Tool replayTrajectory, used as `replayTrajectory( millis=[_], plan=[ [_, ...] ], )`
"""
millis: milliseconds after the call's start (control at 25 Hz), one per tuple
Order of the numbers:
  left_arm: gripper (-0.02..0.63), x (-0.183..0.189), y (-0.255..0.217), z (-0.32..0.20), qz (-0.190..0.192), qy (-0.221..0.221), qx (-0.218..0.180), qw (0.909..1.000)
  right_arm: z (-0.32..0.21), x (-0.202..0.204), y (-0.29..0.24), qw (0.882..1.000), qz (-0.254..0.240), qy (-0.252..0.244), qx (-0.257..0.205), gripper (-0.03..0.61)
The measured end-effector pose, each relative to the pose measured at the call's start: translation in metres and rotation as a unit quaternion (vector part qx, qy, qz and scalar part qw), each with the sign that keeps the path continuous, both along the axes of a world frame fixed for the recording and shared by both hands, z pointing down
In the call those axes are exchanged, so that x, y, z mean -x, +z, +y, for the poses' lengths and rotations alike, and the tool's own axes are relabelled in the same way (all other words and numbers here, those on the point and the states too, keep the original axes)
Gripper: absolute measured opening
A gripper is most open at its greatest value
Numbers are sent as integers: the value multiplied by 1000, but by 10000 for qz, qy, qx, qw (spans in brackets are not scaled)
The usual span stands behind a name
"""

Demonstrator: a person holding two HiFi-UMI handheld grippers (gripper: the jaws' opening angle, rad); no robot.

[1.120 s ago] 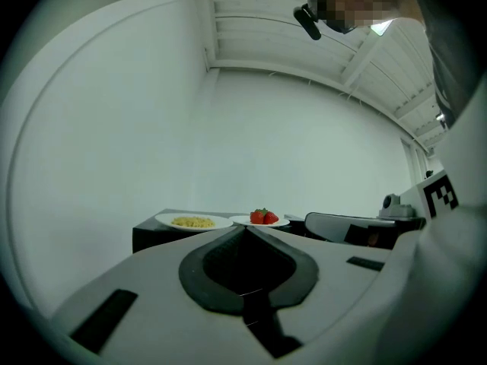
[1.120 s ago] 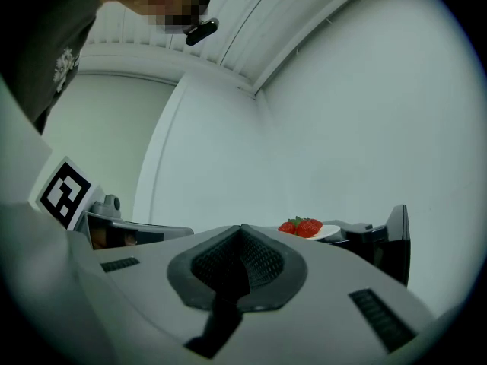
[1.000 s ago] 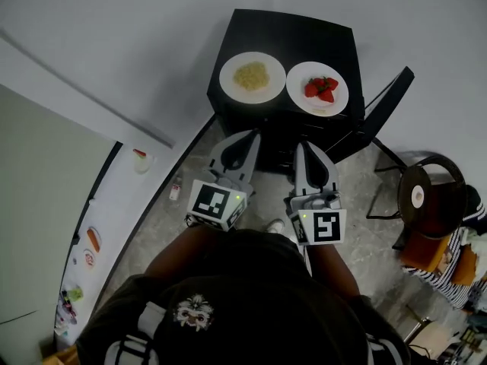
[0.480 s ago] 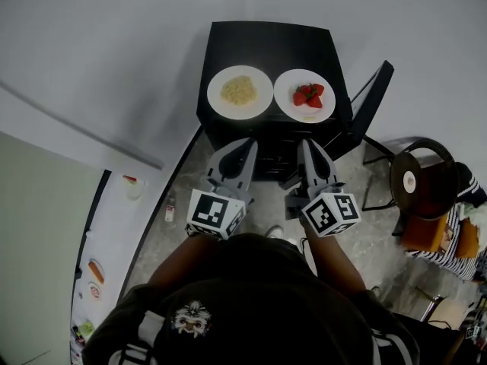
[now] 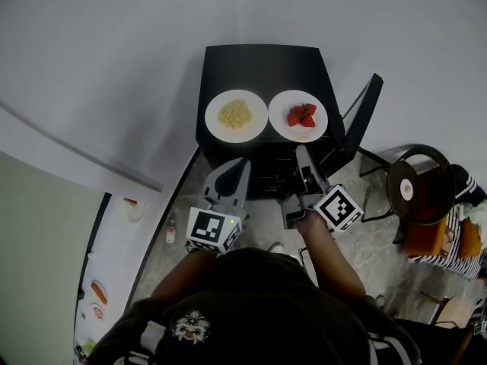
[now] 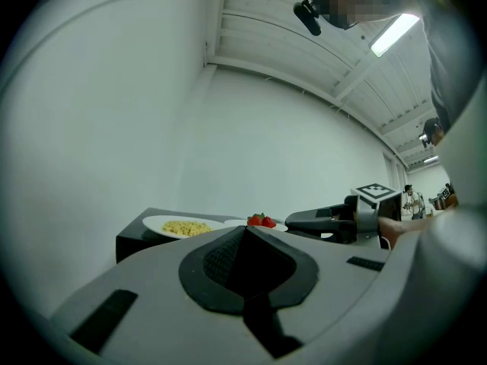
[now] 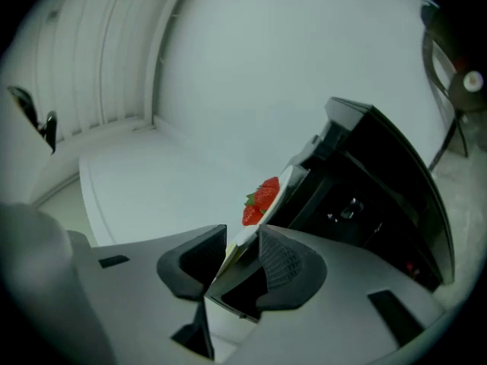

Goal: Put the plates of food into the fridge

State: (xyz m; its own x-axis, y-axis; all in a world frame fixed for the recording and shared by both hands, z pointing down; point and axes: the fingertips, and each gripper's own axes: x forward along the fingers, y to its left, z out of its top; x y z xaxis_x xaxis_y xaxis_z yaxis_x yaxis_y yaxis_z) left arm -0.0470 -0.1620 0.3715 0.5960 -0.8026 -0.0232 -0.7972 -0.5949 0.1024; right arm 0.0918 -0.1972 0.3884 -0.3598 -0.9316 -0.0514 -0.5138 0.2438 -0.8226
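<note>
Two white plates sit side by side on a black table point(image 5: 262, 63): a pasta plate point(image 5: 236, 115) on the left and a strawberry plate point(image 5: 312, 128) on the right. My right gripper point(image 5: 302, 152) is rolled on its side at that plate's near edge. Its jaws have just been opening, and the plate's rim point(image 7: 285, 181) runs between them with no pad pressing on it; strawberries point(image 7: 261, 200) show just beyond. My left gripper point(image 5: 237, 162) is shut and empty, short of the table, pointing level toward the pasta plate point(image 6: 183, 226).
An open fridge door point(image 5: 114, 242) with small items on its shelves stands at the lower left. A black chair point(image 5: 361, 120) leans against the table's right side. A round brown stool point(image 5: 422, 188) and a seated person's striped sleeve point(image 5: 466, 230) are at the right.
The right gripper has rolled onto its side, moved forward to the strawberry plate's edge and opened its jaws round the rim. The left gripper has hardly moved.
</note>
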Motion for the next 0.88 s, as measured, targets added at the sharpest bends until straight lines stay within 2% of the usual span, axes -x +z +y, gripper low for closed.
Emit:
replayTrajectory(
  millis=[160, 280, 600, 800, 880],
  plan=[
    [21, -3, 0, 1, 9, 56, -19, 10000, -14, -9, 10, 9915, -1245, -3, 385, 143],
    [21, -4, -1, 1, 18, 53, -22, 10000, -22, -13, 9, 9827, -1791, -45, 467, 149],
    [21, 1, -2, 6, -126, 25, -235, 9996, -31, -16, 13, 9670, -2428, -141, 760, 150],
    [21, 7, 5, 7, 120, -4, 95, 9999, -35, -15, 9, 9662, -2427, -274, 820, 150],
    [21, 6, 7, 6, 144, 6, 111, 9998, -36, -14, 10, 9654, -2450, -280, 850, 147]
  ],
)
